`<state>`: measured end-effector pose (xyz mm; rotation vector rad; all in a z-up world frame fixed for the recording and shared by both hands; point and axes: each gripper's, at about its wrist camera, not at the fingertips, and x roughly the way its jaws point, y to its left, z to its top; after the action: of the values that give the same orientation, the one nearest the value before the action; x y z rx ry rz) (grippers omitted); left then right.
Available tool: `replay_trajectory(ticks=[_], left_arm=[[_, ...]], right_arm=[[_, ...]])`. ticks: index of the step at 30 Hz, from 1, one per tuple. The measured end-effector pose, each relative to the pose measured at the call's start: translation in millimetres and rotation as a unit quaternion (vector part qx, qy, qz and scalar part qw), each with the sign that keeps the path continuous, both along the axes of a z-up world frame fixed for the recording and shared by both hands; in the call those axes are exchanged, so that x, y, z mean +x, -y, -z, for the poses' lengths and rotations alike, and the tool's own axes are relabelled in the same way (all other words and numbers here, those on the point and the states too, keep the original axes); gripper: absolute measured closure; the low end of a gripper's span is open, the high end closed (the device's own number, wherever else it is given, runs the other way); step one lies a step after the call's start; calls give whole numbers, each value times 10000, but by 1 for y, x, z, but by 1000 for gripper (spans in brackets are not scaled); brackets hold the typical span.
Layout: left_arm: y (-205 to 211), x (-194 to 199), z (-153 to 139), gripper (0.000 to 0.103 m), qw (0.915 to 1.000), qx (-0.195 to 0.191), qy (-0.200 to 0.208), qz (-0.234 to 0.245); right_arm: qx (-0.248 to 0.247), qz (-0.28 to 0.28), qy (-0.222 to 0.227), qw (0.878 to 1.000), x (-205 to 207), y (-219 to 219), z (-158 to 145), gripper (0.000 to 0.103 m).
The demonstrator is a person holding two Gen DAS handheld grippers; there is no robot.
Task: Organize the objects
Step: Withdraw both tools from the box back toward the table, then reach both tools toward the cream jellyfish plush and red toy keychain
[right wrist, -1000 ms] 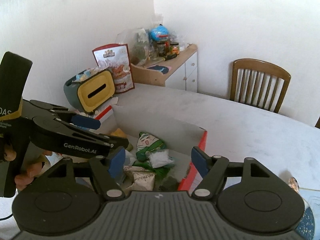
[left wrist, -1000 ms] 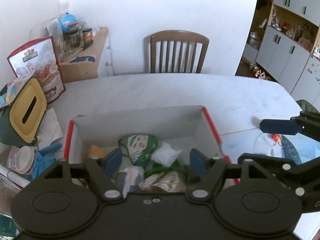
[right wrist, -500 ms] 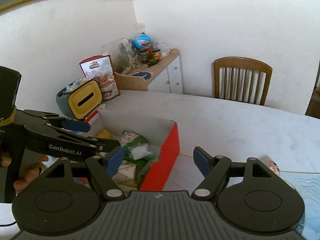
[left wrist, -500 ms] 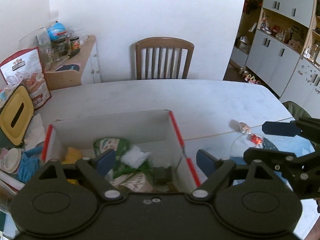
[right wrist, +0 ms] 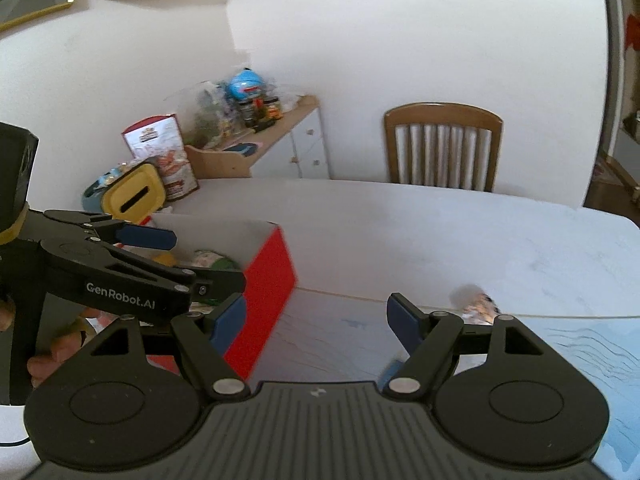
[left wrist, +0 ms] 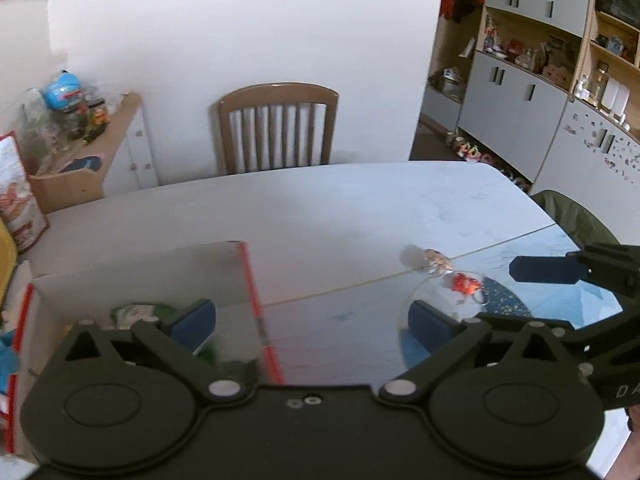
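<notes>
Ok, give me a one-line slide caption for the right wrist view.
Open right tool over the table beside the red box, left tool open above it.

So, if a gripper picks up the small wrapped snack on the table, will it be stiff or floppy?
The small wrapped snack looks crinkly and thin, so probably light and floppy. It lies flat on the table, so it is unlikely to roll, though its glossy wrapper may slip.

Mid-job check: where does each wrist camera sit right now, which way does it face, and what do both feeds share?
Left wrist: rides the left hand-held gripper, open, facing across the table over the red box edge; the right hand-held gripper shows at right.
Right wrist: rides the right hand-held gripper, open, facing the same way; the left hand-held gripper and a hand show at left.
Shared: box, chair, wrapped snack.
</notes>
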<state>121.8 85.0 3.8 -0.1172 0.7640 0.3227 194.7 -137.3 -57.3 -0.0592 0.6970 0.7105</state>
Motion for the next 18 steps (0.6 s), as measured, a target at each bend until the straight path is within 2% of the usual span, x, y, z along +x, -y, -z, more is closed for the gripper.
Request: replay_trajectory(ticks=[10, 18], left_arm=[[35, 56, 21, 1, 9997, -115, -44, 230], [59, 103, 45, 1, 9987, -98, -177, 476]], right_arm=[[-147, 384, -93, 9991, 23, 62, 24, 26], [-463, 427, -39, 9980, 47, 91, 53, 26]])
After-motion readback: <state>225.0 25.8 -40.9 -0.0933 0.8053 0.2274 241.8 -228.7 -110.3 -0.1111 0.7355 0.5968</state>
